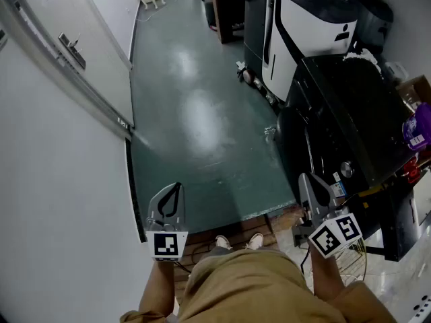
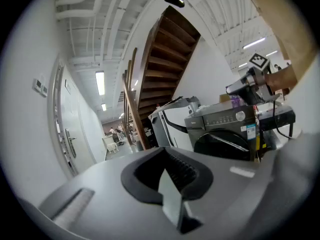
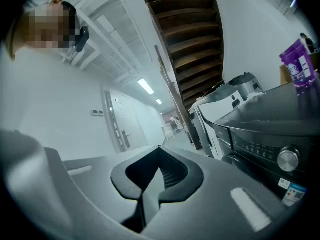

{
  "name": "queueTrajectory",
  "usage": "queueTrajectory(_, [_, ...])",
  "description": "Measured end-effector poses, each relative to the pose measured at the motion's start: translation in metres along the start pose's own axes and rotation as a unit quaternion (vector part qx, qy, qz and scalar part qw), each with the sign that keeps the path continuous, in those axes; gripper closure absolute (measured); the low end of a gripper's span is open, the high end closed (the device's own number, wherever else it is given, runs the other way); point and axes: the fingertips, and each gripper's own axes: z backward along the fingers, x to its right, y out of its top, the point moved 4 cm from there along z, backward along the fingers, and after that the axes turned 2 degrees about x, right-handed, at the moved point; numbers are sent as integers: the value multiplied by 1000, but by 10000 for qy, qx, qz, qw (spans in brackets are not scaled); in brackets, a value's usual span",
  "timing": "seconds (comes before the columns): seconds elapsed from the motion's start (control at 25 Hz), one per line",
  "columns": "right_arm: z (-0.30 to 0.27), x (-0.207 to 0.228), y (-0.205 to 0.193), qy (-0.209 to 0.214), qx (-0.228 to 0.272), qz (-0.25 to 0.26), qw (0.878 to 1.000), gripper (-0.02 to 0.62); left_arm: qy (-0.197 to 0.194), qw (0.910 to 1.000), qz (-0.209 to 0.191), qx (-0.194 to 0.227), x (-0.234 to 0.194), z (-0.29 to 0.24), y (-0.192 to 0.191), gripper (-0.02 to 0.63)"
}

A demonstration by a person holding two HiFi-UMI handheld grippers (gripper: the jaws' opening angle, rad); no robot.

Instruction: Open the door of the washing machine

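Observation:
The dark washing machine (image 1: 340,113) stands at the right, its front facing the green floor. In the left gripper view its round door (image 2: 226,147) looks closed beneath the control panel. The right gripper view shows the panel and its knob (image 3: 287,159) close by on the right. My left gripper (image 1: 176,187) is held over the floor edge, left of the machine, jaws shut with nothing between them (image 2: 162,150). The right gripper (image 1: 304,179) hovers just before the machine's near front corner without touching it, also shut and empty (image 3: 159,148).
A white-and-black appliance (image 1: 303,25) stands behind the washer. A purple bag (image 1: 417,130) lies on the washer's top. A white wall and a door with a handle (image 1: 71,49) line the left side. The green floor (image 1: 195,113) runs between them. Wooden stairs (image 2: 167,59) rise beyond.

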Motion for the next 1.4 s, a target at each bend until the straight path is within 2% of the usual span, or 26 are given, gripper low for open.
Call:
queueTrajectory(0.16, [-6,-10,-3,-31,-7,-7,10000,591,-78,9996,17,-255,-5,0,2,545])
queueTrajectory(0.36, [-8,-21,-9,-100,-21,-8,9999,591,-244,9997,-24,-98,-11,-1,0,545])
queueTrajectory(0.48, [-4,-24,-12,-153,8,-32,9999,591,-289,9994,22,-183,-11,2,-3,545])
queueTrajectory(0.68, [2,-30,-14,-174,253,-392,9988,591,-374,9992,84,-141,-13,7,-9,545])
queueTrajectory(0.88, [-2,-41,-28,-281,145,-442,9985,591,-454,9988,118,-168,-22,16,-22,545])
queueTrajectory(1.12, [4,-55,-56,-542,12,-581,9968,591,-560,9976,177,-375,-39,28,-57,545])
queueTrajectory(1.4, [0,-67,-66,-653,-65,-614,9960,591,-660,9972,172,-296,-56,36,-61,543])
